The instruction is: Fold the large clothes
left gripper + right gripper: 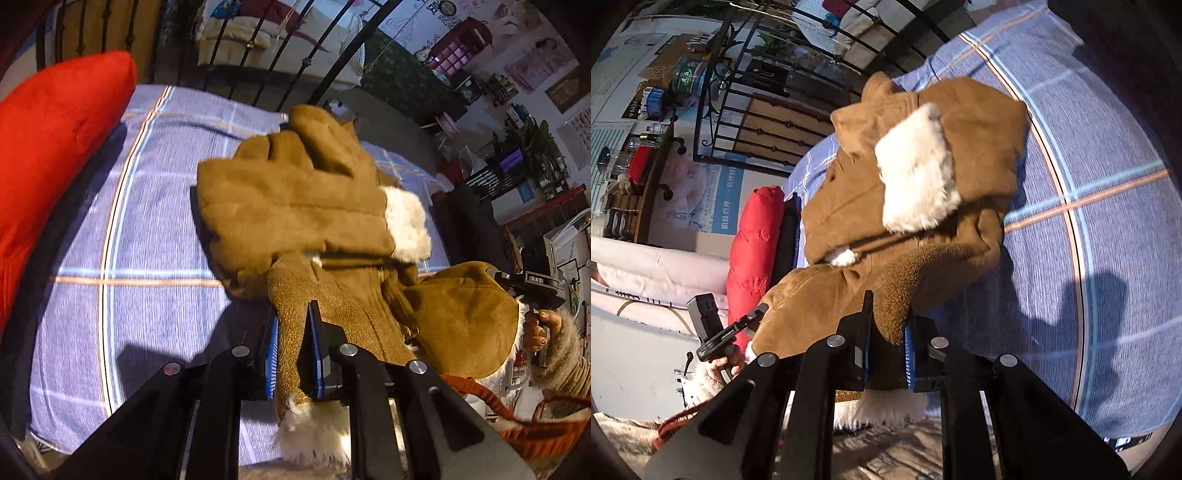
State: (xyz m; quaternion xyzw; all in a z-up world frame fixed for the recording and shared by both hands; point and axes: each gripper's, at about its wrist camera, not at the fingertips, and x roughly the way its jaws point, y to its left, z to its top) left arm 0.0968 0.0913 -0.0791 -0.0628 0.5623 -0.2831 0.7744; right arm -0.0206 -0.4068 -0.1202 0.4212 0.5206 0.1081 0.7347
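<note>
A tan suede coat [295,206] with white fur trim lies bunched on the blue plaid bed sheet [147,240]. My left gripper [293,325] is shut on a near edge of the coat, fur hanging below the blue pads. In the right wrist view the same coat [908,177] shows a white fur cuff on top. My right gripper [886,332] is shut on another near edge of the coat. The right gripper also shows at the far right of the left wrist view [532,288], partly hidden behind the coat.
A red pillow [55,155] lies at the left of the bed. A black metal bed frame [258,55] stands at the far end. A red padded garment [753,243] lies by the bed edge. Shelves and clutter [646,129] fill the room beyond.
</note>
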